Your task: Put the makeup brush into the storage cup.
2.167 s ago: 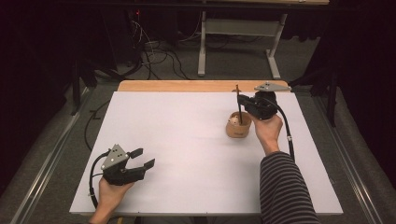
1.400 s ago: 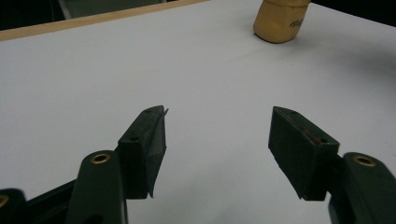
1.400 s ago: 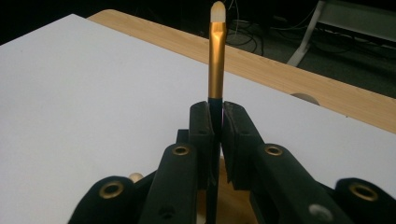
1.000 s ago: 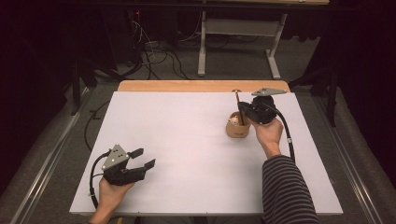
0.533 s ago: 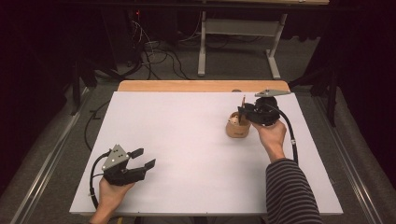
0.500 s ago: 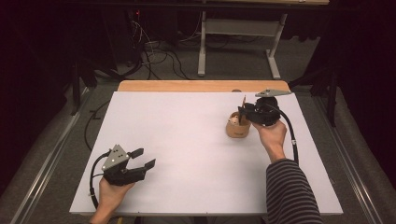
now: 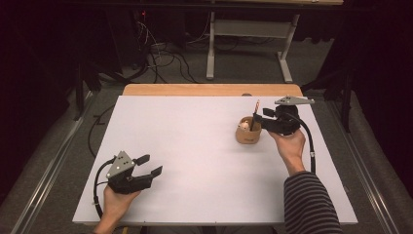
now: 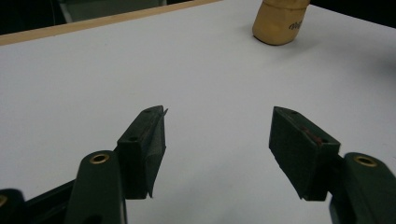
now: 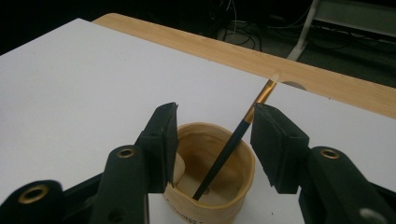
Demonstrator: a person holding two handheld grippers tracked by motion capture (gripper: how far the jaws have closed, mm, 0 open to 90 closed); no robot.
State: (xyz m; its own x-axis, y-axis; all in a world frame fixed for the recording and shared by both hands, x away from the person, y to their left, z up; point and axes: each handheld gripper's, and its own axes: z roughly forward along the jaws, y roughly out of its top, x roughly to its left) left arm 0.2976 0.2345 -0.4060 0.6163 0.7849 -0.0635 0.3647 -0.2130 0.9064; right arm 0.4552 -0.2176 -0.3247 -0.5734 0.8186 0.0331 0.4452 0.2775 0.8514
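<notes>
Right gripper: the jaws are seen parted in the right gripper view, having just been opening; the brush passes between them and is pressed by neither pad.
Brush: a dark handle with a gold ferrule is seen leaning toward the upper right of the right gripper view, its lower end resting inside the cup.
Cup: a tan cup is shown from above at bottom centre of that view, its floor visible; in the high view it stands right of centre, just left of the right gripper.
Left gripper: the jaws are held wide apart with nothing between them; bare table is seen in the gap.
Left gripper, high view: it is placed at lower left, well apart from the cup.
Cup, left gripper view: only its outer wall, with dark printing, is shown at the upper right.
Table: a white sheet is seen, with a wooden edge along the far side.
</notes>
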